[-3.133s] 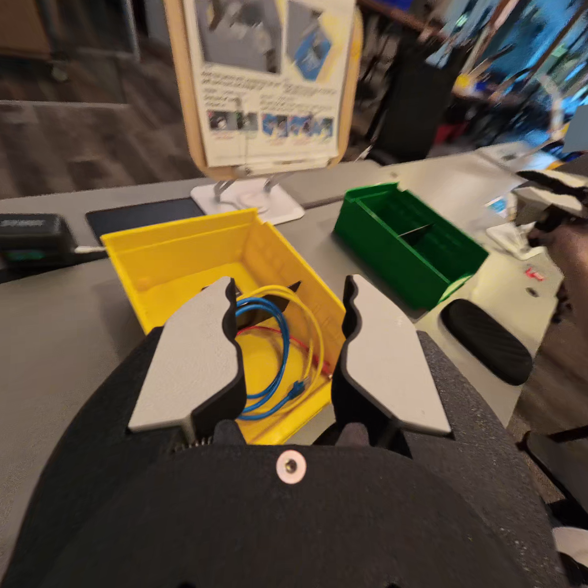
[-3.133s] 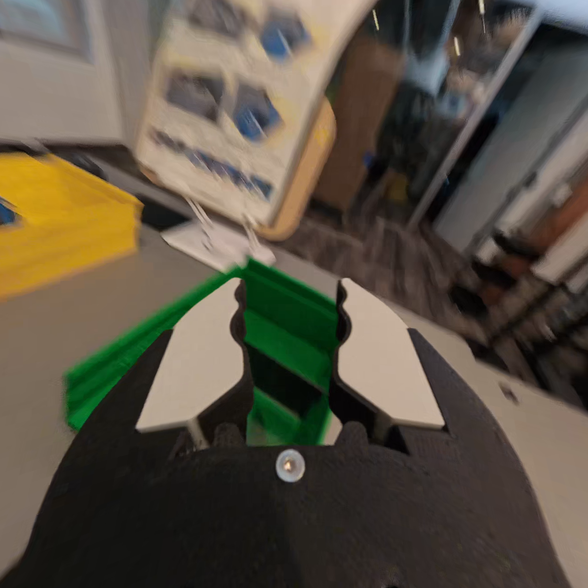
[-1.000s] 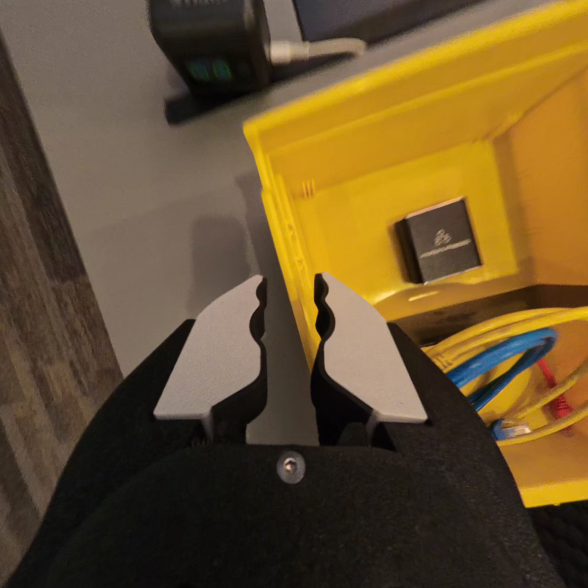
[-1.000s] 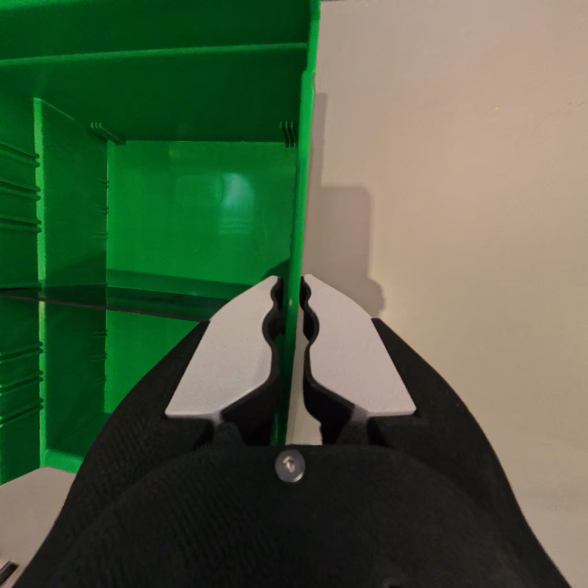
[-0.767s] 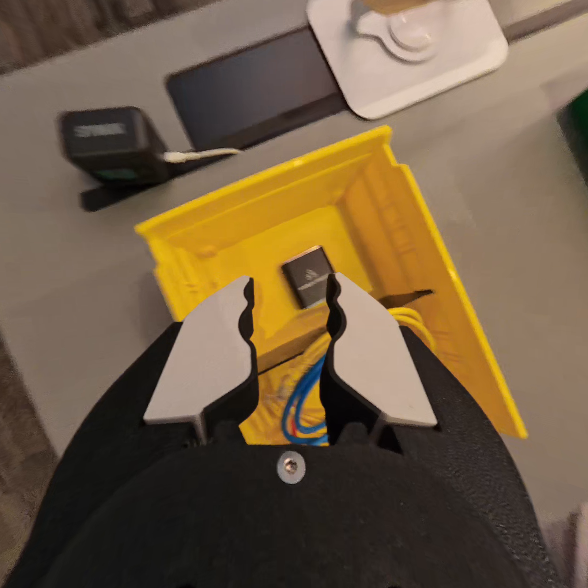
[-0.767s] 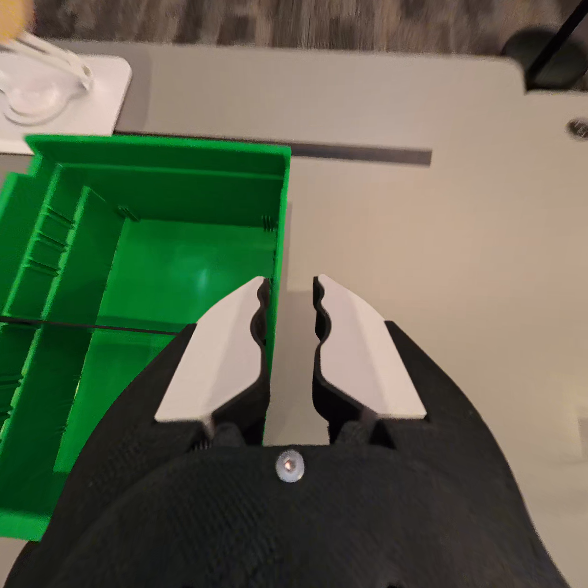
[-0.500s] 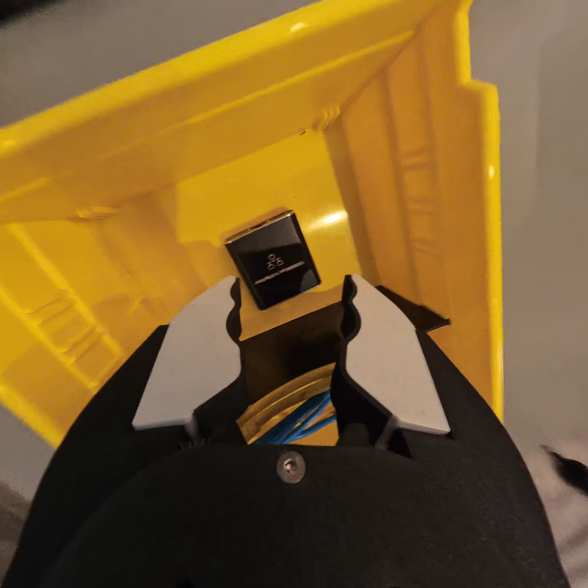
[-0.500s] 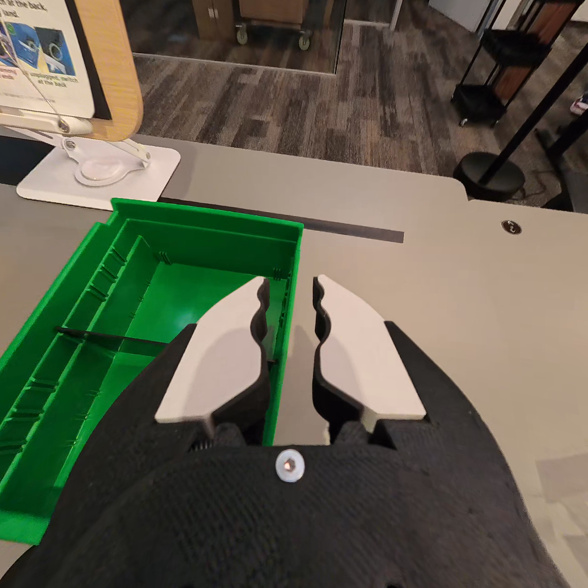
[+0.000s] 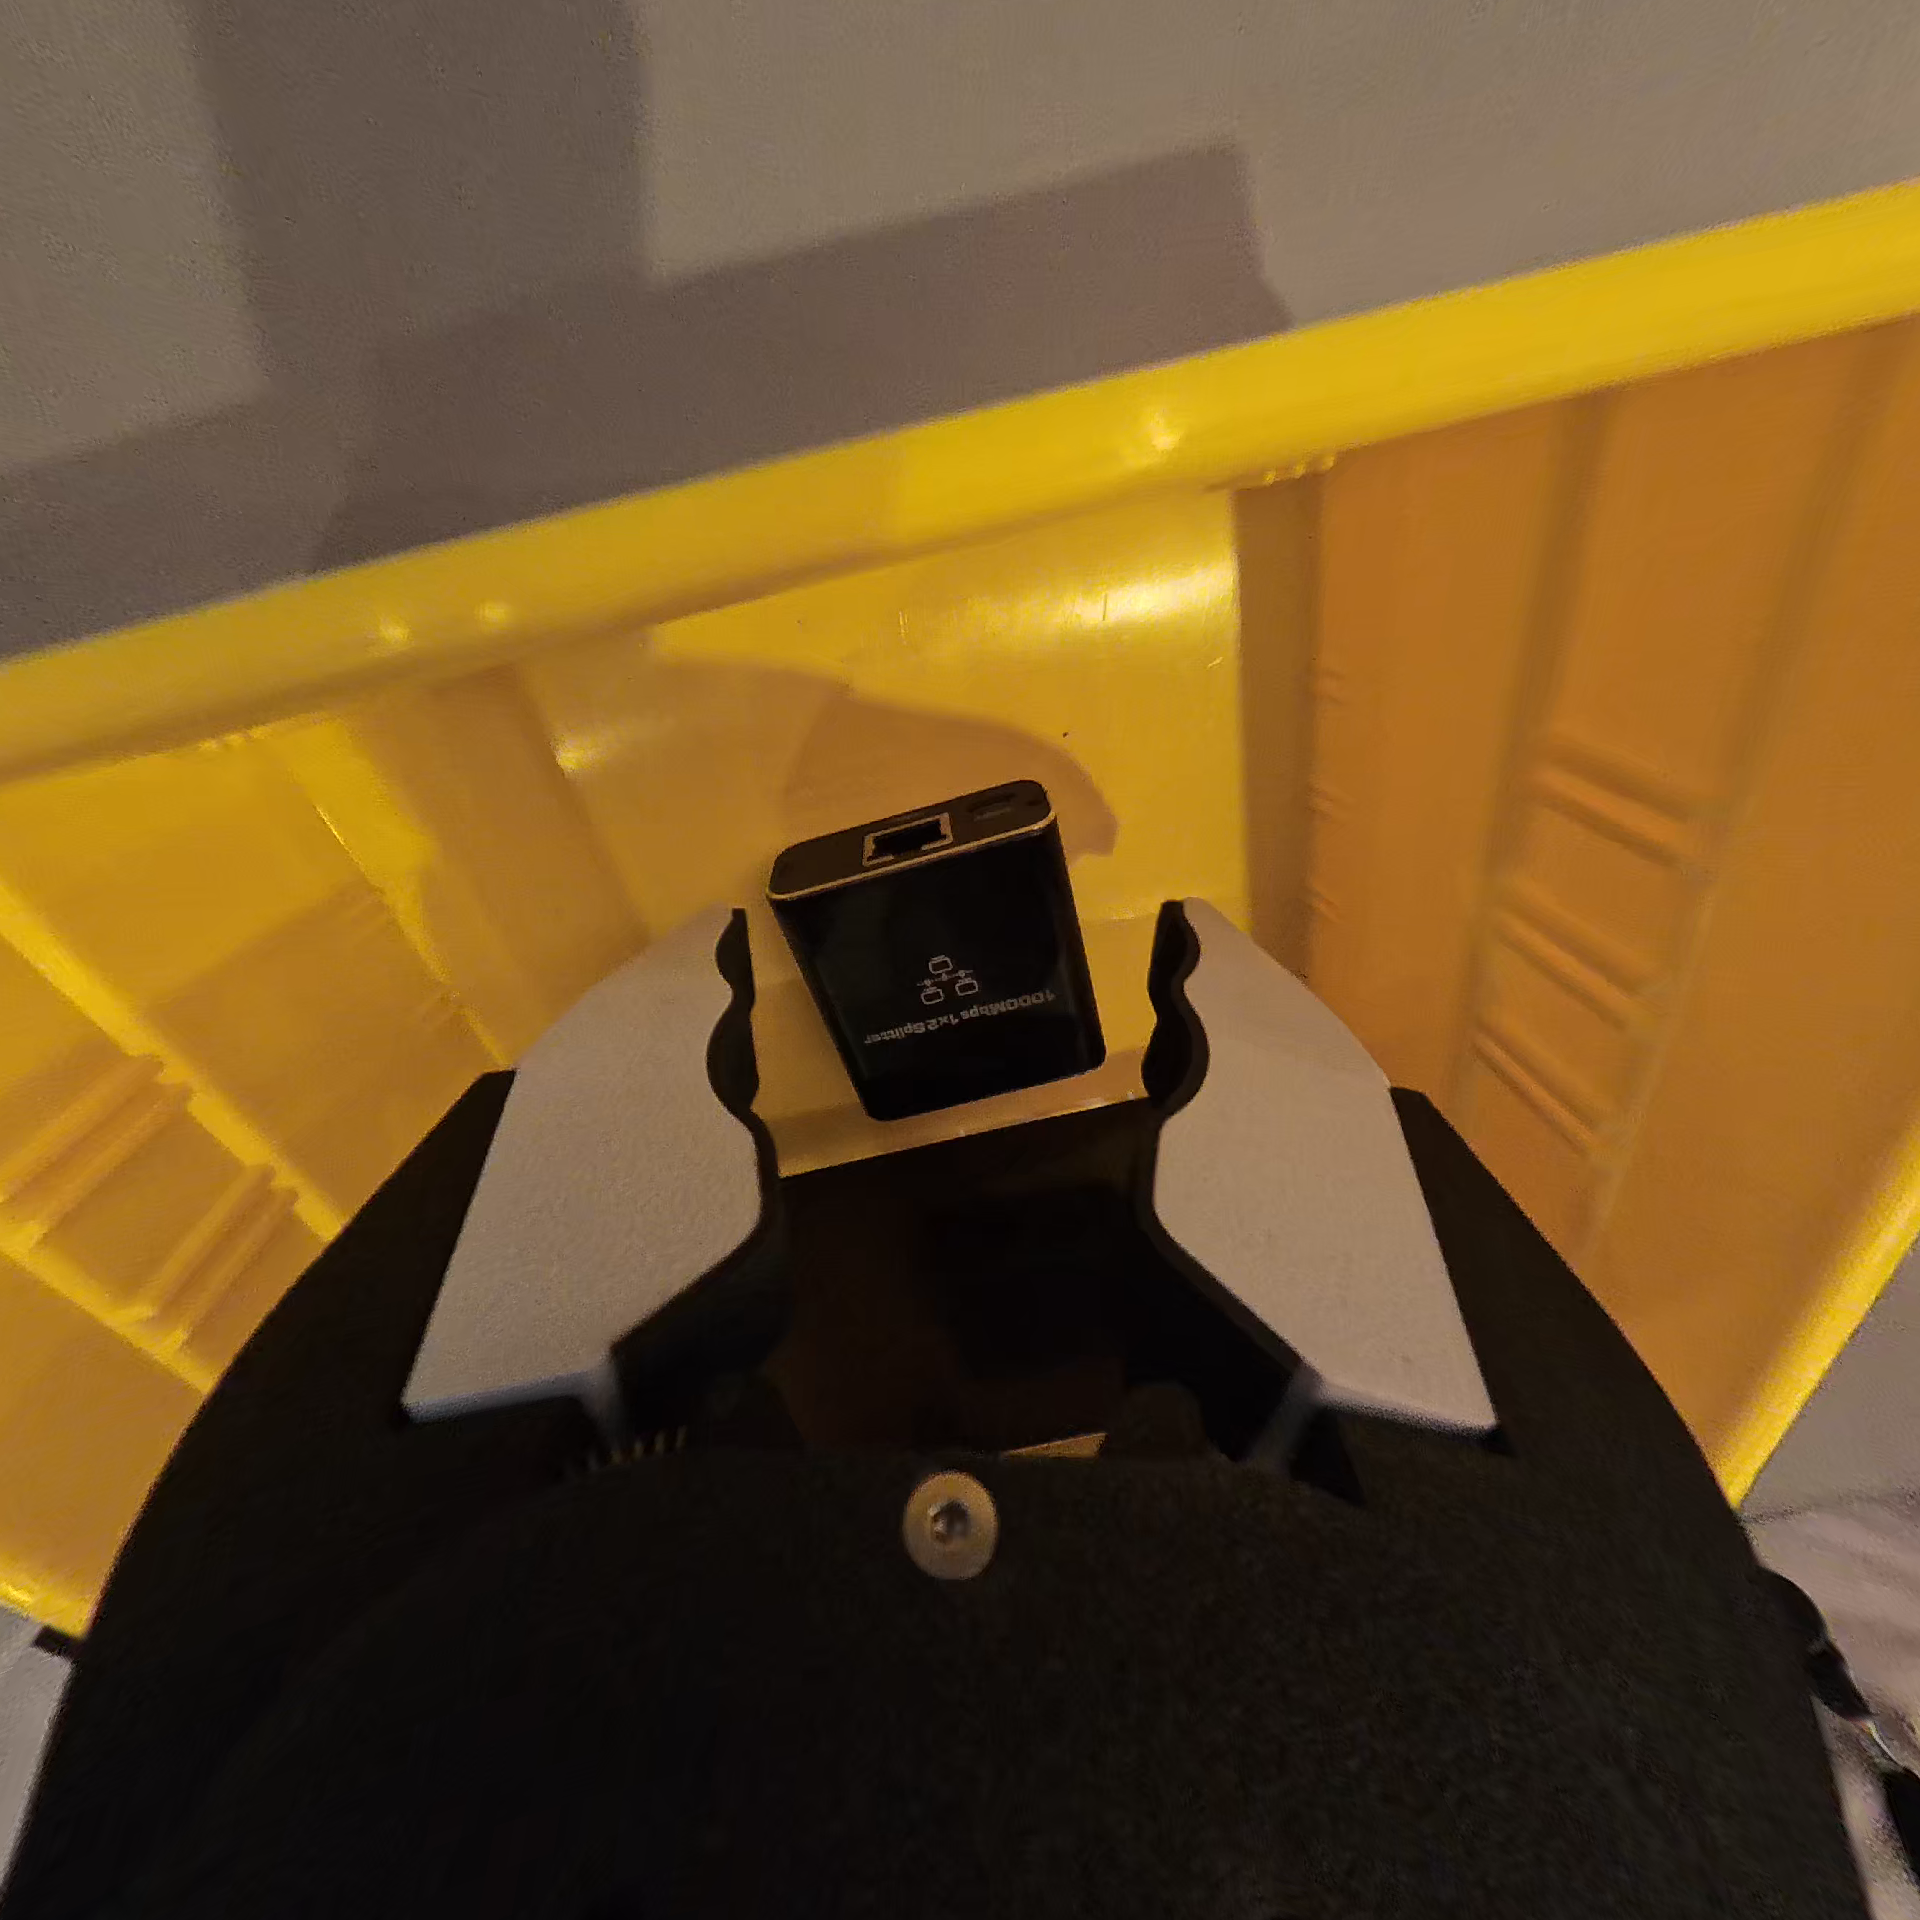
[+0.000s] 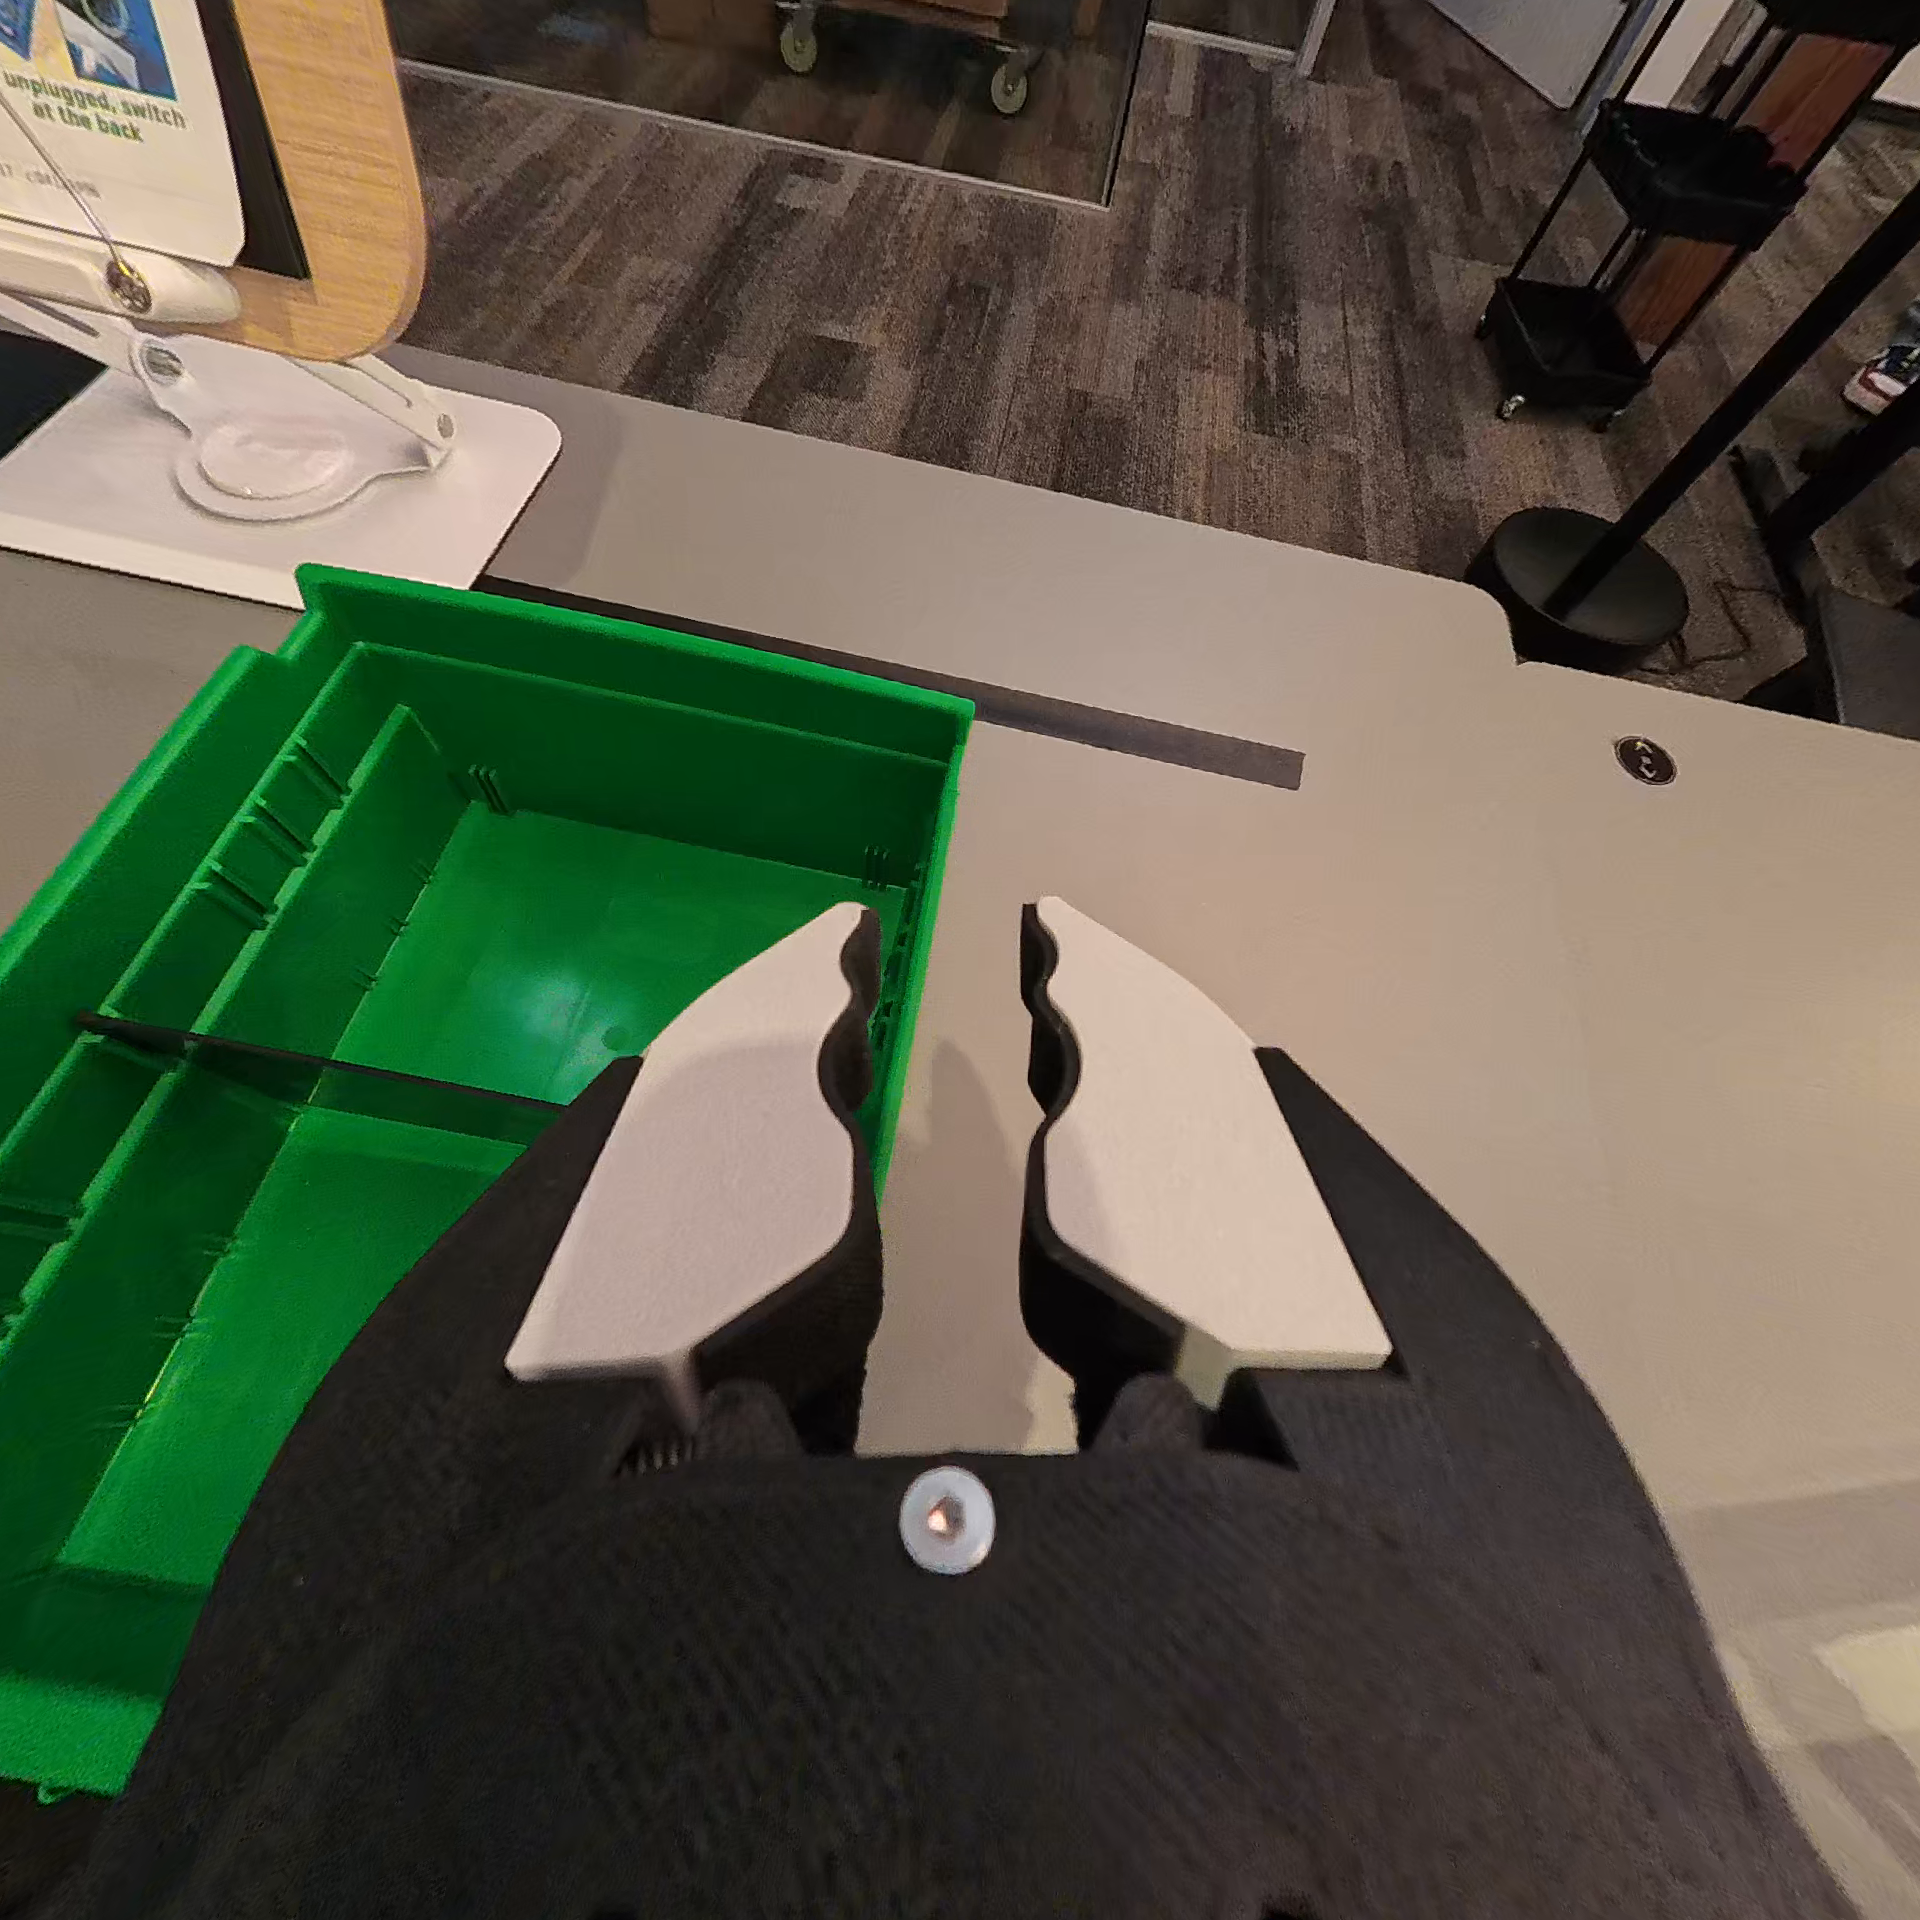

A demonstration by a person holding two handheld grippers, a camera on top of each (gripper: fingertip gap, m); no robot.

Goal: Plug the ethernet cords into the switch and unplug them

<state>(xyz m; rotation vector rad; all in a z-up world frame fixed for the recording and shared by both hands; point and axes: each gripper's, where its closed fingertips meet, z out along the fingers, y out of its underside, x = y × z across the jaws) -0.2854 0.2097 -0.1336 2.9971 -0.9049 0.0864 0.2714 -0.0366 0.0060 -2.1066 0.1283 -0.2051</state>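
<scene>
- Switch (image 9: 935, 956), a small black box with one port on its far end face, is lying on the floor of the yellow bin (image 9: 727, 520), near the bin's back wall.
- The left gripper (image 9: 948, 914) is reaching down into the yellow bin with its jaws standing wide apart.
- The switch is sitting between the two left fingertips (image 9: 665, 997); yellow floor is showing on both sides of it, so neither pad is pressing on it and nothing is being held.
- The switch is lying slightly askew to the line of the fingers, with its port end pointing away from the camera.
- No cords are showing in either view.
- The right gripper (image 10: 948, 914) is hovering over the near right corner of the green bin (image 10: 623, 665), with its jaws partly open.
- The green bin's right wall is running just beside the left finger (image 10: 748, 1122) of that gripper; bare grey table (image 10: 1455, 987) is showing through the gap, and the pads are gripping nothing.
- A white stand (image 10: 291, 468) carrying a wooden board is standing on the table beyond the green bin.
</scene>
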